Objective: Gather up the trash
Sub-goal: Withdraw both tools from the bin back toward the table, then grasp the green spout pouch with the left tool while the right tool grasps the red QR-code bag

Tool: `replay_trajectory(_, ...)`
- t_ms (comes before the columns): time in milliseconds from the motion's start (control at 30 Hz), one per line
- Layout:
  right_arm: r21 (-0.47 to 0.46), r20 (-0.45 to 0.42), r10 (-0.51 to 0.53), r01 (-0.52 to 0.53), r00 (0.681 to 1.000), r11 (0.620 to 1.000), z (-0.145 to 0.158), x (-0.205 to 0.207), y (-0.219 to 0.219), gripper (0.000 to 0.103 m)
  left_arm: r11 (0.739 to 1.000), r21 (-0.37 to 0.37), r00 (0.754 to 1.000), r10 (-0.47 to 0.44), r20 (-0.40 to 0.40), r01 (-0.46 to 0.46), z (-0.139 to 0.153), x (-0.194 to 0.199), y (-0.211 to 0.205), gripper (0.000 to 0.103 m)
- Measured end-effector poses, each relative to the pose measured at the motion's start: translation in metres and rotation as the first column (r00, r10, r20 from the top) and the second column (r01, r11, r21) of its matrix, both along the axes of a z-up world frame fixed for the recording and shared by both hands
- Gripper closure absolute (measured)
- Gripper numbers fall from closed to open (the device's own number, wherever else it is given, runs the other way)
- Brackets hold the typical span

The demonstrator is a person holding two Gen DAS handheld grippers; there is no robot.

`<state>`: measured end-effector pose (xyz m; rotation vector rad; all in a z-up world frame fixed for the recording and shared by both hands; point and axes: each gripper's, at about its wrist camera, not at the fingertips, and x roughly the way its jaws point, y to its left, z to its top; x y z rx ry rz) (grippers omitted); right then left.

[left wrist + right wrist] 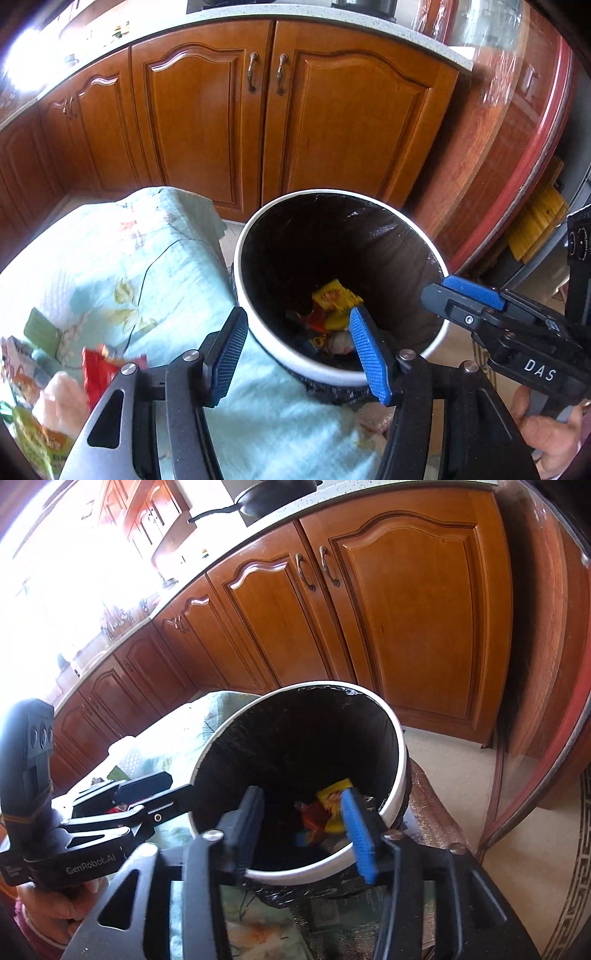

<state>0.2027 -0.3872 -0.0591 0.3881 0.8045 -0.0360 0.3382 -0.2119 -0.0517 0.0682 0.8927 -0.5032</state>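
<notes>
Only leftward, red wrapper (96,373) on quilt (110,266); rightward, frying pan (273,496).

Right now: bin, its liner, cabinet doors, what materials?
Bin: white, smooth, faint sheen, probably plastic. Liner: black crinkled film, glossy wrinkles, spilling under the rim. Cabinet doors: reddish-brown wood or wood veneer, visible grain, satin varnish.
</notes>
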Motion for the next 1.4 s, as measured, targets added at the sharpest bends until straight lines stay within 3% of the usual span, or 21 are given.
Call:
replay_trajectory(67,0.016,0.02,-0.003,0.002,1.0,1.0,0.001,-0.005,0.003,0.026,1.0,-0.009,1.0,0.01,0.009,-0.01,0.001,-0.009,0.007,0.04)
replay_trajectory(100,0.019,0.027,-0.005,0.004,1.0,1.0,0.002,-0.007,0.005,0.025,1.0,-0.012,1.0,0.015,0.012,-0.014,0.002,-0.014,0.01,0.04)
replay_trajectory(500,0.075,0.032,0.026,-0.029,0.999,0.997,0.0,-0.026,0.043,0.023,0.995,-0.053,0.996,0.088,0.015,-0.087,0.007,-0.079,0.074,0.037)
replay_trajectory(967,0.11,0.006,0.126,-0.126,0.992,0.986,-0.013,-0.034,0.109,0.023,0.981,-0.049,0.982,0.187,0.018,-0.185,0.013,-0.134,0.154,0.037)
replay_trajectory(1200,0.109,-0.004,0.191,-0.189,0.982,0.976,-0.016,-0.025,0.145,0.023,0.975,-0.039,0.976,0.218,0.024,-0.217,0.016,-0.145,0.192,0.037)
replay_trajectory(1400,0.107,0.0,0.215,-0.214,0.977,0.971,-0.015,-0.012,0.167,0.023,0.974,-0.009,0.971,0.226,0.072,-0.226,0.029,-0.147,0.218,0.029)
